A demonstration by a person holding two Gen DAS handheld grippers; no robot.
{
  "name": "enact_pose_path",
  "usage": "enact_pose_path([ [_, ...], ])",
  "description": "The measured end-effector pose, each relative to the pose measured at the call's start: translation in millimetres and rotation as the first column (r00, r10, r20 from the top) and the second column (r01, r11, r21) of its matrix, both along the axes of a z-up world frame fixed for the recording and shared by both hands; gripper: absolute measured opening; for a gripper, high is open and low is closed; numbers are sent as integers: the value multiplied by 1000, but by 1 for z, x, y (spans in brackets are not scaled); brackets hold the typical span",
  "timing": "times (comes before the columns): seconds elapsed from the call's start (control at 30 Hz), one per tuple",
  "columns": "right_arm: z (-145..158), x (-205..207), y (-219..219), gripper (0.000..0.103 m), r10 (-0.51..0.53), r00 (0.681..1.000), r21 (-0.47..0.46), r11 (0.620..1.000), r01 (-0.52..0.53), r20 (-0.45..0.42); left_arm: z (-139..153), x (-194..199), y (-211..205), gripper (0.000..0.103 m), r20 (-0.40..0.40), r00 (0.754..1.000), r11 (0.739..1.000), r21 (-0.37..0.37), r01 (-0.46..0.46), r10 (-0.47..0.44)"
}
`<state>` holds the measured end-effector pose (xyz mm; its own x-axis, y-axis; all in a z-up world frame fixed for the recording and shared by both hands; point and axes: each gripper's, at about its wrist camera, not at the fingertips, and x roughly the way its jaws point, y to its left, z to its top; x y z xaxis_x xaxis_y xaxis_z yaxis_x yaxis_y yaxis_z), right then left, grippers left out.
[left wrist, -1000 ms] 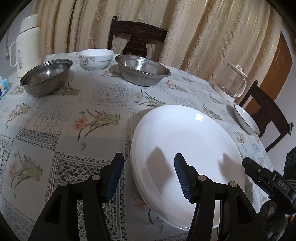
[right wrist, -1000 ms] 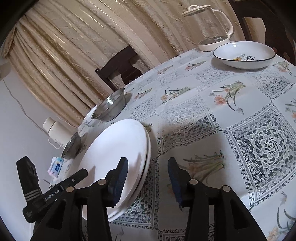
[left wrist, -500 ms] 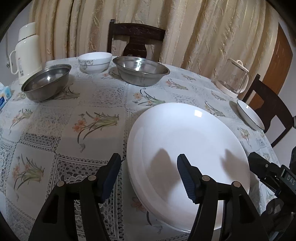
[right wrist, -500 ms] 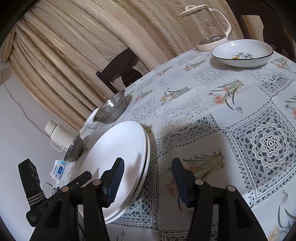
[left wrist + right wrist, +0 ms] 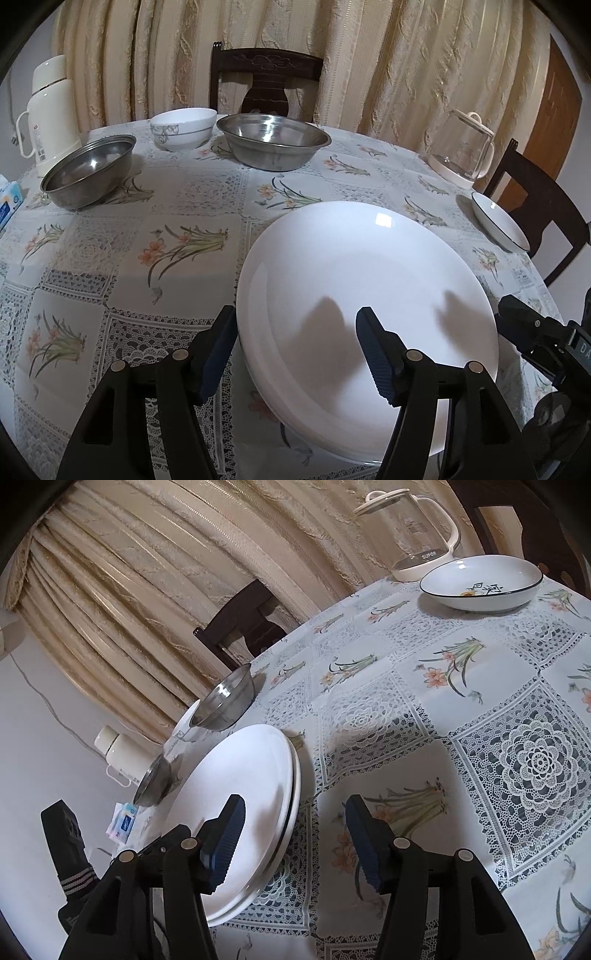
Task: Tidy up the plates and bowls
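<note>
Only the right wrist view shows the white plates (image 5: pixel 243 797) as a stack of two, lower centre-left. The left wrist view alone shows the white bowl (image 5: pixel 183 128) at upper centre-left, between two steel bowls (image 5: pixel 88 170). The left gripper (image 5: pixel 295 354) gapes empty, astride the stack's near-left rim. The right gripper (image 5: pixel 293 840) gapes empty, astride the right rim. Bare tablecloth (image 5: pixel 480 746) fills centre-right; the black-rimmed dish (image 5: pixel 480 581) sits upper right.
</note>
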<state>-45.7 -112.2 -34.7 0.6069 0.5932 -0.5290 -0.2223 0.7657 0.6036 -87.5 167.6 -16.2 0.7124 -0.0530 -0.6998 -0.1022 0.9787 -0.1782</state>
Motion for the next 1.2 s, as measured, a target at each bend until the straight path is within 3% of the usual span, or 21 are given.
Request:
enact_pose_path([
  [0.23,-1,1,-5,68,-21,1000,34,999,21,-4,0,0,0,69,-2,1000,1000,4,-1,1],
  [0.57,-7,7,-14,69,-43,998,103,994,48,-54,11,3,-4,70,22,1000,999,52,-14,13],
  [0.9,0,8,-39,70,-109,994,57,992,110,-23,25,11,-17,70,53,999,994,105,-8,2],
  [1.2,3,17,-80,75,-218,976,33,975,219,-19,32,26,-53,72,49,995,987,141,75,-82],
])
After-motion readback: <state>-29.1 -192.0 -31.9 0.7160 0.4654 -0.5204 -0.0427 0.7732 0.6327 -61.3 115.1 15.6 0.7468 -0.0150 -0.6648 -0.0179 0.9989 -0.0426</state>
